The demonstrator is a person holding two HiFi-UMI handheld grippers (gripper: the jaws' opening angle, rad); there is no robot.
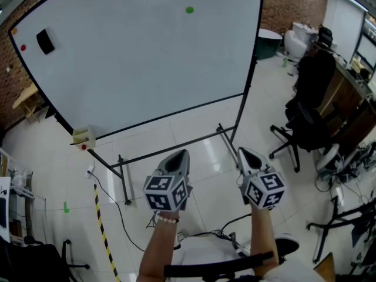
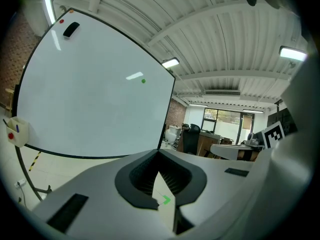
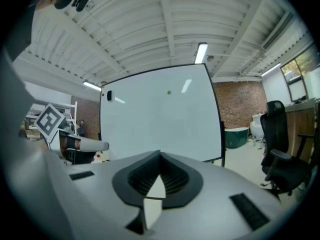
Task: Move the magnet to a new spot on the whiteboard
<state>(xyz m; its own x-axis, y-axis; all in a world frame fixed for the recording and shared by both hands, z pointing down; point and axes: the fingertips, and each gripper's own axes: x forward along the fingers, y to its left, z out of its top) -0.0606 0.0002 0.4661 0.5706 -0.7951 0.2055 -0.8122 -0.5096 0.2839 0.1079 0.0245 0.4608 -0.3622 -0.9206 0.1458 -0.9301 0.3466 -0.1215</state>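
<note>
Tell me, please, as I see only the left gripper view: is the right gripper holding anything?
Observer: No, the right gripper has its jaws together with nothing between them.
Operator: Thank you. Where are the two grippers relative to the whiteboard?
Observer: In the head view the left gripper and the right one hang over the floor tiles, below the whiteboard's lower edge and apart from it.
Operator: And the green magnet?
Observer: It sits near the whiteboard's top edge, far above both grippers.
</note>
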